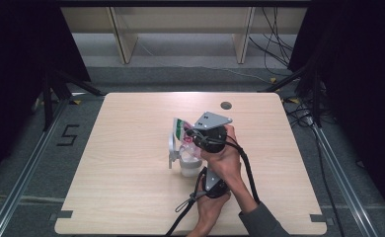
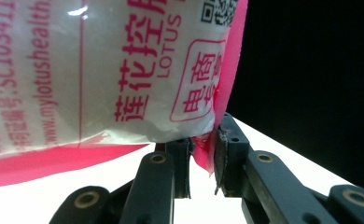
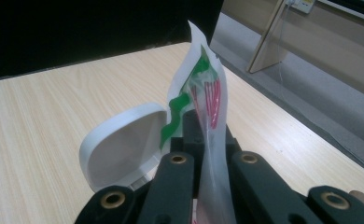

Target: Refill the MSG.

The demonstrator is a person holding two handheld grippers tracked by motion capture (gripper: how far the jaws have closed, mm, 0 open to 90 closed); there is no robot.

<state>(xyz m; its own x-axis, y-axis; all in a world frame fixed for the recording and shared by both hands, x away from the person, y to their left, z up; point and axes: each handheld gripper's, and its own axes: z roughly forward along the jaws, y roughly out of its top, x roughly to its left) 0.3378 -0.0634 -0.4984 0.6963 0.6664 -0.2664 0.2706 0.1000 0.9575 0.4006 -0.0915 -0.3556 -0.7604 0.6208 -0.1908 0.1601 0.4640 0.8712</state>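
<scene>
A clear plastic pouch (image 1: 181, 128) with pink and green print stands upright over a white tub (image 1: 190, 168) near the table's middle. The tub's hinged lid (image 1: 172, 146) is flipped open to the left. My right gripper (image 1: 194, 137), under its grey plate, is shut on the pouch's upper edge; in the right gripper view the pouch (image 3: 203, 98) rises thin between the jaws of that gripper (image 3: 204, 136), beside the lid (image 3: 124, 144). My left gripper (image 1: 203, 174) comes in from below. In the left gripper view that gripper (image 2: 203, 151) pinches the pink bottom corner of the pouch (image 2: 101, 74).
The wooden table (image 1: 131, 197) has a small round cable hole (image 1: 225, 105) near its far edge. Cables trail from both grippers toward the front edge. Beyond the table are wooden shelf legs (image 1: 124, 39) and floor cables.
</scene>
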